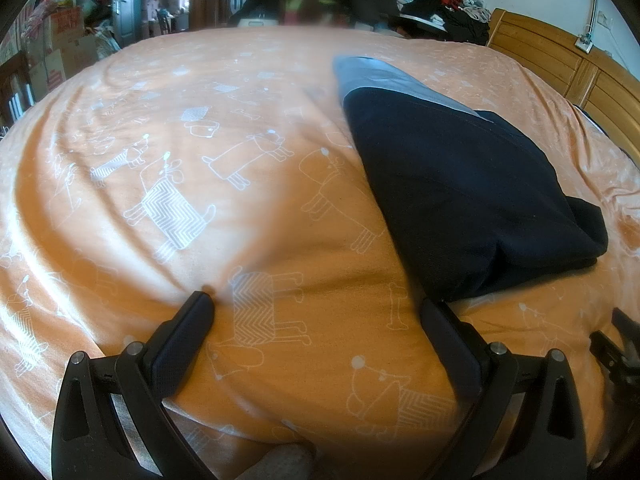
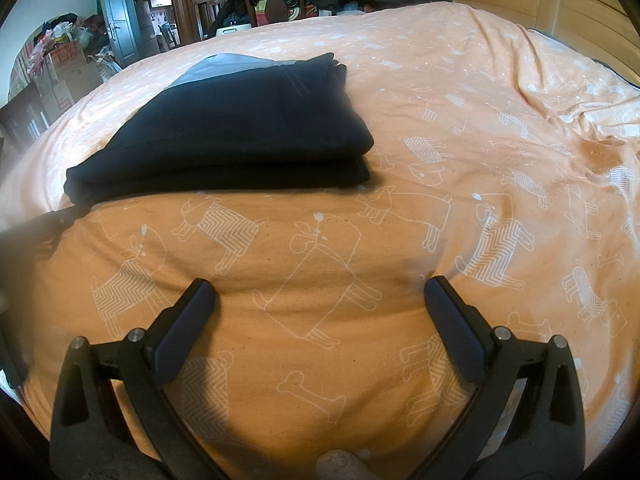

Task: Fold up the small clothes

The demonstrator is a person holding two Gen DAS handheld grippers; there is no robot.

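Left wrist: folded navy garment on orange sheet; no legible writing.

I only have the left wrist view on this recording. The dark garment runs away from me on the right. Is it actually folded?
Observer: Yes. The right wrist view shows the dark garment doubled over, two stacked layers along its near edge.
Operator: Is the right gripper holding anything?
Observer: No. The right gripper is open over bare bedsheet, its fingers clear of the garment.
Operator: Anything beside the garment on its far side from me?
Observer: Only rumpled sheet running up to the wooden headboard.
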